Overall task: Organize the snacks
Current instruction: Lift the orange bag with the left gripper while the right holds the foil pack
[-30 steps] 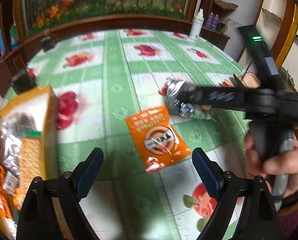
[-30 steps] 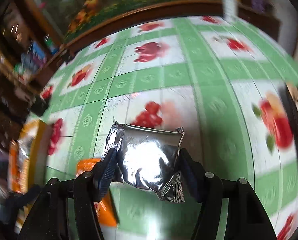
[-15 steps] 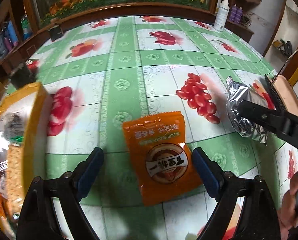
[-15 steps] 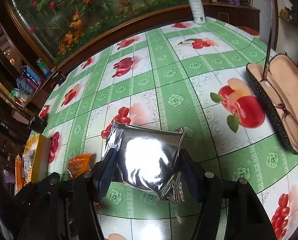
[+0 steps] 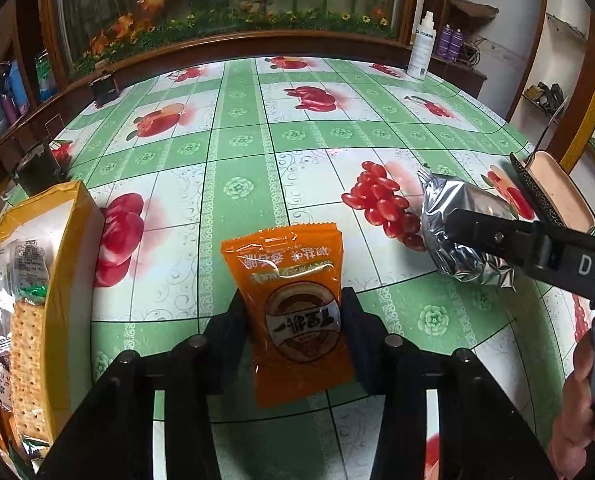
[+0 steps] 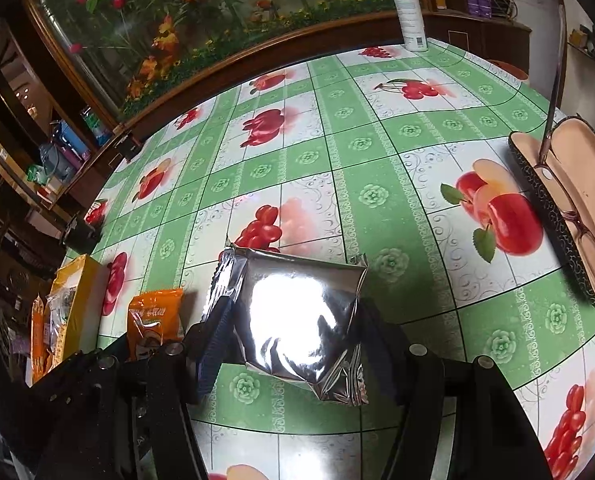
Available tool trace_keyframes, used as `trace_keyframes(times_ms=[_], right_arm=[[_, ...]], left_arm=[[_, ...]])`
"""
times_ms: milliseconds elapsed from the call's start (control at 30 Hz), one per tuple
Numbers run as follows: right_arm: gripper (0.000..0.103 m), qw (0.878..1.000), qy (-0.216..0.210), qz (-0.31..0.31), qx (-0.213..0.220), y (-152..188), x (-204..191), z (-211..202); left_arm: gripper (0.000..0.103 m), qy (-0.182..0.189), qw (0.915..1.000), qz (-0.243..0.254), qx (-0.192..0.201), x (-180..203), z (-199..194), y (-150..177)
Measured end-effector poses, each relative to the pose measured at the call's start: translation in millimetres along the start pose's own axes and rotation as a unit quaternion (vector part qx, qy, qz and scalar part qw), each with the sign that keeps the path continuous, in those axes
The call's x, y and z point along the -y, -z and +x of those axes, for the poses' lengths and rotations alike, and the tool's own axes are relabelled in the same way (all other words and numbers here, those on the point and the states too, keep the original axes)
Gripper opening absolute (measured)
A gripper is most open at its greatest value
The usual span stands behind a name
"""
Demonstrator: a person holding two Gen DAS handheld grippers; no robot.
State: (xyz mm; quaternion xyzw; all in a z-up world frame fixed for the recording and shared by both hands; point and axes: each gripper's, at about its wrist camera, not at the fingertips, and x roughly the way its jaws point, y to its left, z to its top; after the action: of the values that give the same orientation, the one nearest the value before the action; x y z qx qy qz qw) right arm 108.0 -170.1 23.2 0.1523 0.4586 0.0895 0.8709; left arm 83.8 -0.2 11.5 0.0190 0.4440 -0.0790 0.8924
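1. We read the white letters "DAS" on the black arm of the right tool [image 5: 453,236] in the left wrist view; the rest is cut off.
2. The orange snack packet [image 5: 297,312] carries white Chinese characters and a round brown emblem; we cannot read them reliably.
3. The left tool [image 5: 295,324] has just been closing; its jaws now pinch the orange snack packet at its lower sides, the packet lying on the counter [image 5: 237,152].
4. The right tool pinches the silver foil packet [image 6: 301,320], unlabelled, across its width.
5. The yellow box [image 5: 63,280] of snacks stands left of the orange packet, apart from it.
6. An open glasses case [image 6: 569,216] lies at the right.
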Motion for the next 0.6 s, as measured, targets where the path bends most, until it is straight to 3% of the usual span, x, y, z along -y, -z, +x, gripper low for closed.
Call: trace_keyframes(times_ms=[600], right_arm=[[0.067, 0.998, 0.005, -0.057, 0.019, 9, -25, -5]], left_arm=[[0.043, -0.021, 0.9989, 0.000, 0.042, -5, -18, -2]])
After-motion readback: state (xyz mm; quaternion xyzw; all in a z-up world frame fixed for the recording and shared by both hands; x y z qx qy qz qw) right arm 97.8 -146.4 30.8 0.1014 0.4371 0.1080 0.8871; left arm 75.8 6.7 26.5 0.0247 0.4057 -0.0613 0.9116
